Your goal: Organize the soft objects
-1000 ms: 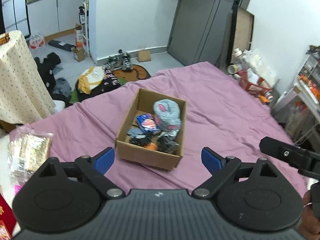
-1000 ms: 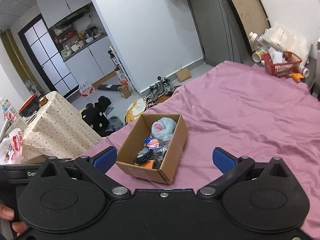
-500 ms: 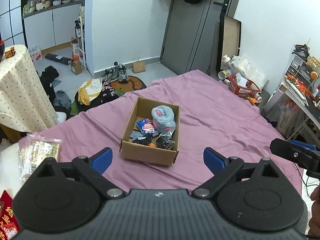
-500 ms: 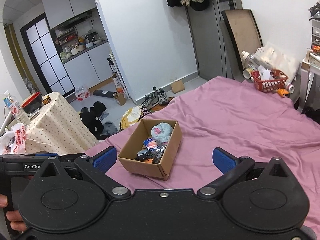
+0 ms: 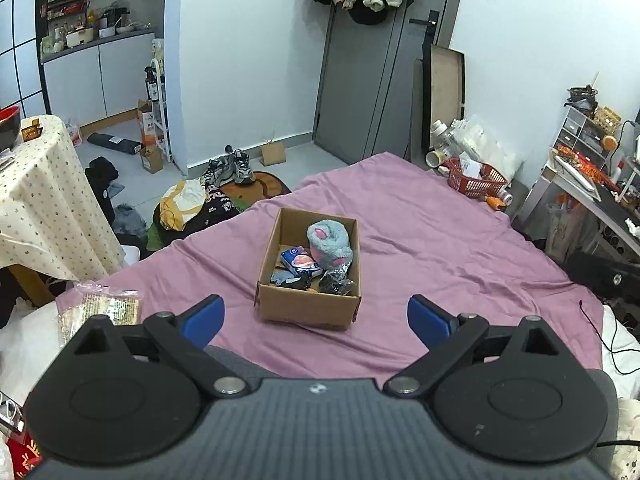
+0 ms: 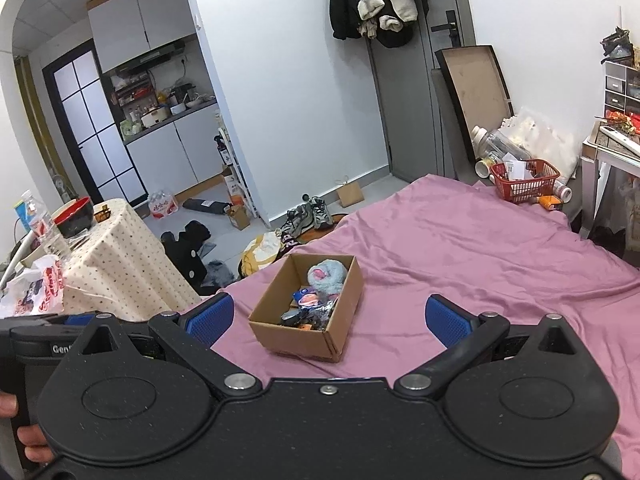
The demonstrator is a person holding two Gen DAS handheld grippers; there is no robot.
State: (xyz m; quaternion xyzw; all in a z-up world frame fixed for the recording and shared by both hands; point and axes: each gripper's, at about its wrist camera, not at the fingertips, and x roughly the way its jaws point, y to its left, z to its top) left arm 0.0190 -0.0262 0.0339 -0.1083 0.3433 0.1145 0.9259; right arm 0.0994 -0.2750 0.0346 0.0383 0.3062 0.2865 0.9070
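cardboard box [image 5: 308,308] on purple sheet [image 5: 440,248], red basket [image 5: 476,184] beyond

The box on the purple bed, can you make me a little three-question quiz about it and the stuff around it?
1. True or false: the cardboard box sits on the purple bedsheet with its top open.
2. Which fluffy thing lies at the box's far end? A) a grey-blue and pink plush B) a yellow pillow C) a green towel
3. Fill in: both tongs, the left gripper and the right gripper, are ____ and hold nothing.

Key: 1 true; 2 A; 3 open.
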